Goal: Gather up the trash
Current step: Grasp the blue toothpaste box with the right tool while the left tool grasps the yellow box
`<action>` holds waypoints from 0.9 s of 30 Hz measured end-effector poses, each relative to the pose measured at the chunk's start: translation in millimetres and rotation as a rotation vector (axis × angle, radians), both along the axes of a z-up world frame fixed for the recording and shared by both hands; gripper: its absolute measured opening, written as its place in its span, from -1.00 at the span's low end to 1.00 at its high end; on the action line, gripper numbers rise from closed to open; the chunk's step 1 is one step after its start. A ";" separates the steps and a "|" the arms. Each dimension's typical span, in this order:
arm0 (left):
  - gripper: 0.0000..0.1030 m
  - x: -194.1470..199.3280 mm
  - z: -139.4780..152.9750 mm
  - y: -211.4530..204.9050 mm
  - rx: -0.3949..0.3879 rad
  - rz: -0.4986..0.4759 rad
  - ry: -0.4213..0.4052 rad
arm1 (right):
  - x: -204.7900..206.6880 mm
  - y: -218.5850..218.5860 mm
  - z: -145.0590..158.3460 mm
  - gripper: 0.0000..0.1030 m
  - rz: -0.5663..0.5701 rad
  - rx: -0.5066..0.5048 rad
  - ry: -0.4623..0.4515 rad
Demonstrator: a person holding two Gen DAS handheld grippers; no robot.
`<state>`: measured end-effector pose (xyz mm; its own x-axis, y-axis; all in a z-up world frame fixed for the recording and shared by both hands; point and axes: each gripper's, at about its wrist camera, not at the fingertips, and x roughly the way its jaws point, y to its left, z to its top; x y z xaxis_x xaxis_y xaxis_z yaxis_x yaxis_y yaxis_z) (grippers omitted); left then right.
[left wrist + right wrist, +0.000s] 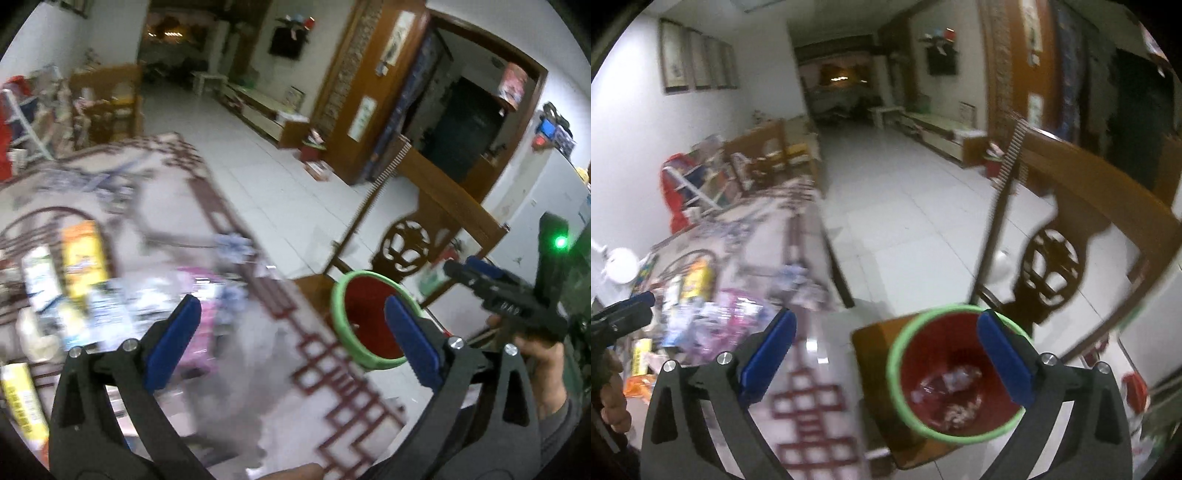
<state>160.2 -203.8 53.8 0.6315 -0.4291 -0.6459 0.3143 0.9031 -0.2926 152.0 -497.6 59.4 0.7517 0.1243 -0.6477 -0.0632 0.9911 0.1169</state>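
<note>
Both tongs, left (291,341) and right (886,356), gape wide, holding nothing

The left gripper (291,332) stands with its blue pads wide apart and nothing between them. The right gripper (886,350) is spread equally wide, also empty. Each is held in a bare hand (543,365), partly seen beside the other gripper.

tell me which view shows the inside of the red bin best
The right wrist view: it looks down into the red bin, showing trash at its bottom. The left wrist view shows only its green rim and inner wall.
</note>
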 end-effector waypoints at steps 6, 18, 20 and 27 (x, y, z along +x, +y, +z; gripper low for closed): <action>0.89 -26.1 12.1 79.7 0.034 0.109 -0.013 | -2.7 82.7 10.0 0.86 0.141 0.018 0.009; 0.89 -72.5 -14.7 215.5 0.076 0.333 0.030 | 0.1 242.7 -33.5 0.86 0.363 -0.005 0.106; 0.89 -77.1 -27.6 235.8 0.065 0.377 0.057 | 2.2 259.1 -39.6 0.86 0.384 -0.022 0.116; 0.89 -79.7 -75.3 271.1 0.066 0.462 0.161 | 13.2 287.7 -67.1 0.86 0.422 -0.079 0.149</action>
<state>80.5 67.3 -21.5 0.6359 -0.0824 -0.7674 -0.1677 0.9558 -0.2416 165.2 -209.9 -7.7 0.5435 0.3454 -0.7650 -0.4514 0.8887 0.0805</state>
